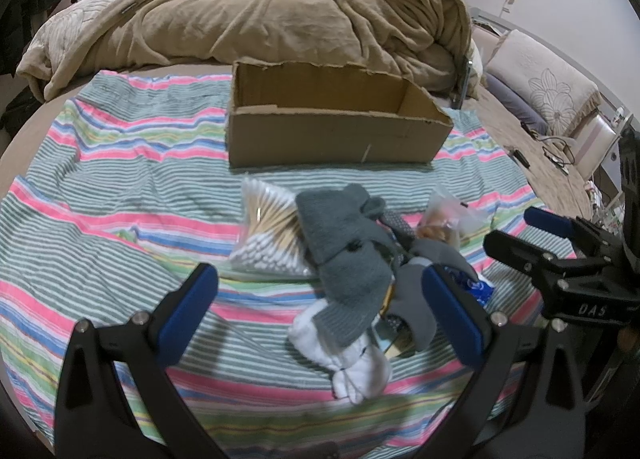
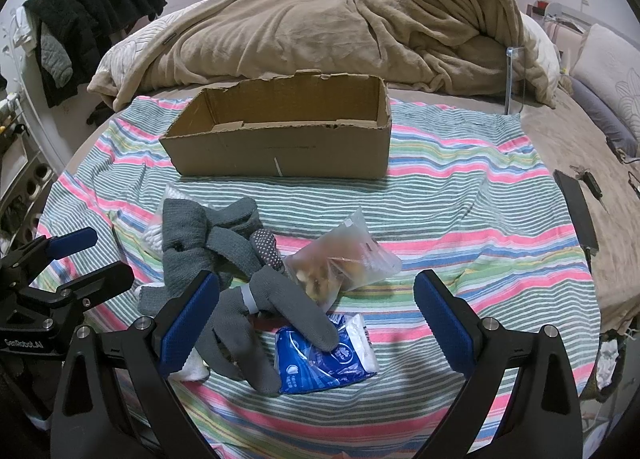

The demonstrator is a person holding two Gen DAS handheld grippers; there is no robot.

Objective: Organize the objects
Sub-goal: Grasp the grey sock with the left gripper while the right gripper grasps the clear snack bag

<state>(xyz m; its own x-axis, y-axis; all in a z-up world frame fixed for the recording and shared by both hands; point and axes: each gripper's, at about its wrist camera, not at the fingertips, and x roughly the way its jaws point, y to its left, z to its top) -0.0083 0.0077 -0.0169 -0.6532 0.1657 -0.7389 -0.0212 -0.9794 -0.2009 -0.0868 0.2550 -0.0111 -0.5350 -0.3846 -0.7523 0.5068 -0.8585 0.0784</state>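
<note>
An open-topped cardboard box [image 1: 336,131] [image 2: 280,147] stands on the striped cloth, beyond a pile of small items. The pile holds a bag of cotton swabs [image 1: 268,231] [image 2: 170,195], grey knit socks [image 1: 344,251] [image 2: 184,235] with a white end [image 1: 356,367], a grey glove [image 2: 280,311], a clear snack bag [image 1: 444,223] [image 2: 348,263] and a blue tissue pack [image 1: 478,289] [image 2: 328,359]. My left gripper [image 1: 320,311] [image 2: 96,257] is open over the socks. My right gripper [image 2: 316,319] [image 1: 516,231] is open around the glove and tissue pack, holding nothing.
The striped cloth [image 1: 120,187] [image 2: 460,195] covers a bed. A crumpled tan blanket [image 1: 280,11] [image 2: 360,19] lies behind the box. A black flat device [image 2: 576,211] and cables lie at the right. Dark clothes [image 2: 92,11] hang at the left, with pillows [image 1: 540,75] on the right.
</note>
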